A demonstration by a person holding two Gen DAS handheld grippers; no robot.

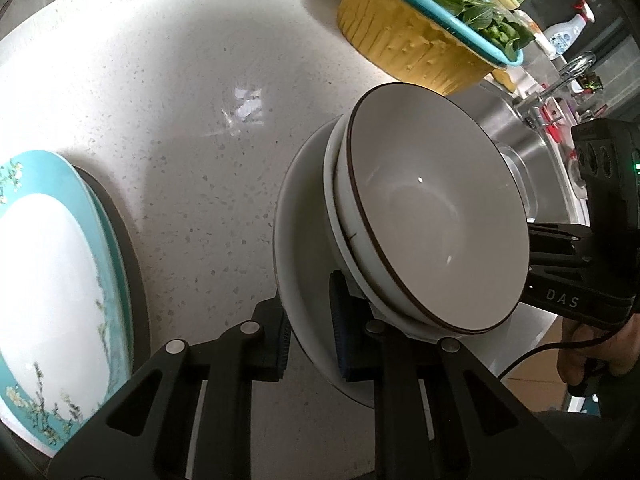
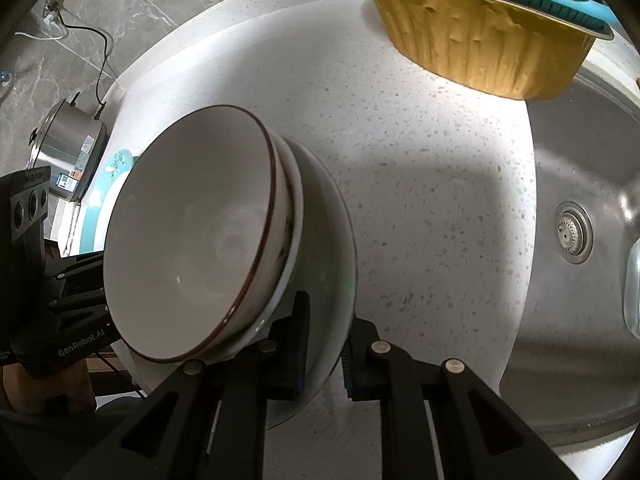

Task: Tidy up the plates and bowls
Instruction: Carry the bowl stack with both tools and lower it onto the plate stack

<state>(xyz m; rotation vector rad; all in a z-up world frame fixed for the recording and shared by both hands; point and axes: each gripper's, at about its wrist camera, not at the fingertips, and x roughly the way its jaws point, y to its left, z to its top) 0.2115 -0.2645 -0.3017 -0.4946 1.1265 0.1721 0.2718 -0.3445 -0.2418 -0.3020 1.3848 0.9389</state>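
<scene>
A white plate (image 1: 298, 216) carries a stack of bowls, the top one a beige bowl with a brown rim (image 1: 436, 216). My left gripper (image 1: 310, 332) is shut on the plate's rim, one pad on each face. My right gripper (image 2: 326, 356) is shut on the opposite rim of the same white plate (image 2: 332, 240), with the brown-rimmed bowl (image 2: 192, 236) to its left. The stack is held above the speckled counter (image 1: 180, 120). A teal floral plate (image 1: 52, 280) lies on the counter at the left; it also shows in the right wrist view (image 2: 96, 204).
A yellow basin (image 1: 404, 44) topped by a teal colander of greens (image 1: 460, 4) stands at the back beside the steel sink (image 2: 580, 240). A faucet (image 1: 560, 80) and bottles stand behind the sink. A steel cooker (image 2: 68, 148) sits at the far left.
</scene>
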